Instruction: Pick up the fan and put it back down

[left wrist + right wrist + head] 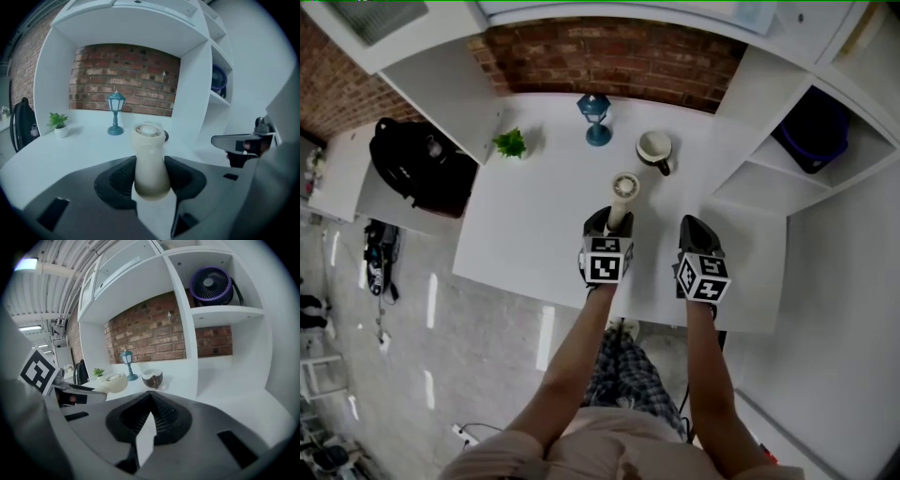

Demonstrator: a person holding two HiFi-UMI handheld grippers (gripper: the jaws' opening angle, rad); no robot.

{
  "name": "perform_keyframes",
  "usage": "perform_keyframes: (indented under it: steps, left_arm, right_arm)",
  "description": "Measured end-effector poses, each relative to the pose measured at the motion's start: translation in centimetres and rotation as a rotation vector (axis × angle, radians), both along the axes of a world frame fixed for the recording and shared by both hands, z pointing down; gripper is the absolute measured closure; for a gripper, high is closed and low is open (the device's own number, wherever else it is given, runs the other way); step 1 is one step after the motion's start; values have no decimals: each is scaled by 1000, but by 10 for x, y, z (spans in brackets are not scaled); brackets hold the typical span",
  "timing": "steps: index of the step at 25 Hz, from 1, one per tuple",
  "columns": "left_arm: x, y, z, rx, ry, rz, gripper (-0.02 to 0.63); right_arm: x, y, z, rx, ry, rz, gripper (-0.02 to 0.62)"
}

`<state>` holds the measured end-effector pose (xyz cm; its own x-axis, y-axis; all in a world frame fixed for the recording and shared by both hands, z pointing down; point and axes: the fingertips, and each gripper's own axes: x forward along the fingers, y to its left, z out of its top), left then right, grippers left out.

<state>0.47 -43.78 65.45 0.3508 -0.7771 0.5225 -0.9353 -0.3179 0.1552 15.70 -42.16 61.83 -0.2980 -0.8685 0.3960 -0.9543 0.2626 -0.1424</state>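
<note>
The left gripper (150,182) squeezes the fan (150,157) by its handle, over the near part of the desk (534,225). The right gripper (149,401), beside it on the right, is pinched closed on nothing. The fan should probably go down slowly, stay well short of the cup (654,148) and the far lamp (595,117), and lie flat before the left gripper lets go.

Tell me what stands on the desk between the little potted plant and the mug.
A blue lantern lamp stands between the plant and the mug; the head view shows it.
</note>
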Motion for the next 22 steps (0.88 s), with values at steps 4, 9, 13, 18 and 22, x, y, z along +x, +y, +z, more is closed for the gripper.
perform_keyframes:
  steps: [4,9,13,18,22]
  left_arm:
    - [2,3,33,-87,-30,2,400]
    - [3,9,56,-173,-37,20,399]
    - [1,12,59,-197,-24,36,397]
    - [2,10,45,-150,11,20,224]
    - [-4,14,39,-127,-6,19,207]
  right_arm:
    - [4,3,17,-32,8,-4,580]
    - [6,3,21,-39,1,2,580]
    - [7,2,17,-29,-1,7,580]
    - [12,4,13,-20,-12,22,580]
    - [14,7,9,-17,-15,37,580]
